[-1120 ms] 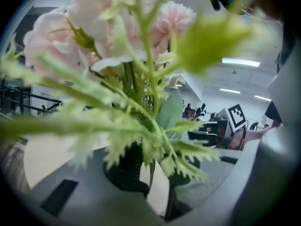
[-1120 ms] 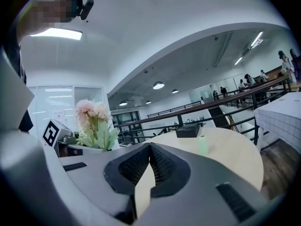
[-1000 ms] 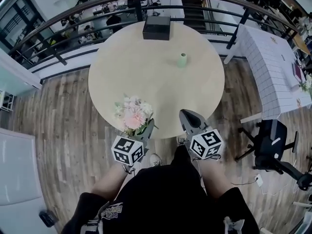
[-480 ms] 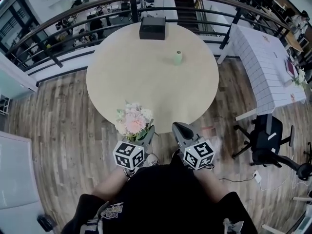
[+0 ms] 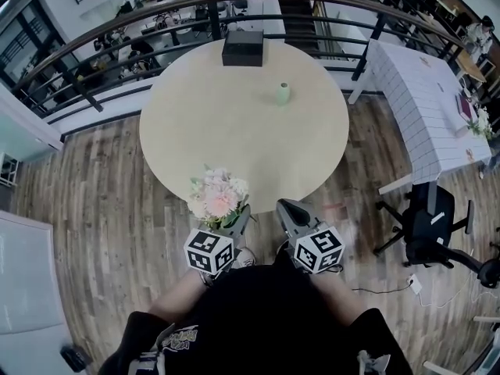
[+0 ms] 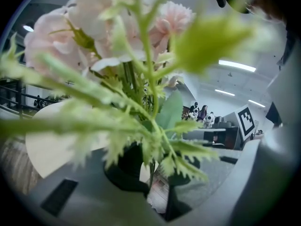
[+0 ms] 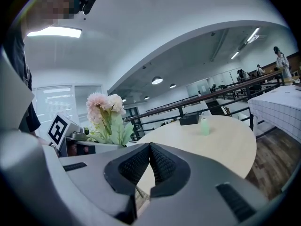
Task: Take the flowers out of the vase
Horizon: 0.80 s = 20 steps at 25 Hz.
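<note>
The left gripper (image 5: 239, 214) is clamped on the thin green stems of the bunch of pink and cream flowers (image 5: 218, 197), though blurred leaves in the left gripper view make the pad contact hard to confirm. The stems stand upright with the blooms above the jaws, at the near rim of the round pale wooden counter (image 5: 234, 139). The small pale green vase (image 5: 283, 94) stands well apart, towards the far side. The right gripper (image 5: 286, 207), beside the left one, is closed on nothing.

Left gripper (image 5: 239, 218) with flowers (image 5: 217, 197) and right gripper (image 5: 285, 208) drew back slightly.
</note>
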Available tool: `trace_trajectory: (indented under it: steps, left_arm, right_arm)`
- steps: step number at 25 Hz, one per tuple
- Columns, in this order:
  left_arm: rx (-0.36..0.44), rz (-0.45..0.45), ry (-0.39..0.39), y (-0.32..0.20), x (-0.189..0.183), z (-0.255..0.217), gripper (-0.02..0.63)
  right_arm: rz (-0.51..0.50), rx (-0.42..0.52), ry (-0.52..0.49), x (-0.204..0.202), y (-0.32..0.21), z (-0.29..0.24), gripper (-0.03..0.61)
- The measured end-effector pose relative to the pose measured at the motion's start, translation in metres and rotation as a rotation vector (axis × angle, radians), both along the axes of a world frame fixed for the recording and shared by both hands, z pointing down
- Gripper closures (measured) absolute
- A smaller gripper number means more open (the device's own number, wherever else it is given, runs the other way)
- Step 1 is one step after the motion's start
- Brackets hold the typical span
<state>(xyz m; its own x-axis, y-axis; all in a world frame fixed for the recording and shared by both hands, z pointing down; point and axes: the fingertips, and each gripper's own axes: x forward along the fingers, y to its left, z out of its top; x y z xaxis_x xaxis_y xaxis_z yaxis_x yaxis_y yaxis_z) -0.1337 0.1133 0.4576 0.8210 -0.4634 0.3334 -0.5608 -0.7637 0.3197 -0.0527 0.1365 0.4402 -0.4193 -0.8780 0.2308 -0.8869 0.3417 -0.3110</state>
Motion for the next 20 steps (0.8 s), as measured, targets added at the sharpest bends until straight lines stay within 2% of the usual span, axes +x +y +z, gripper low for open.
trace_trajectory:
  steps: [20]
  left_arm:
    - [0.011,0.022,-0.002,0.0002,0.003,-0.002,0.538]
  right_arm:
    - [-0.004,0.005,-0.008,-0.0054,-0.0001,0.0018,0.557]
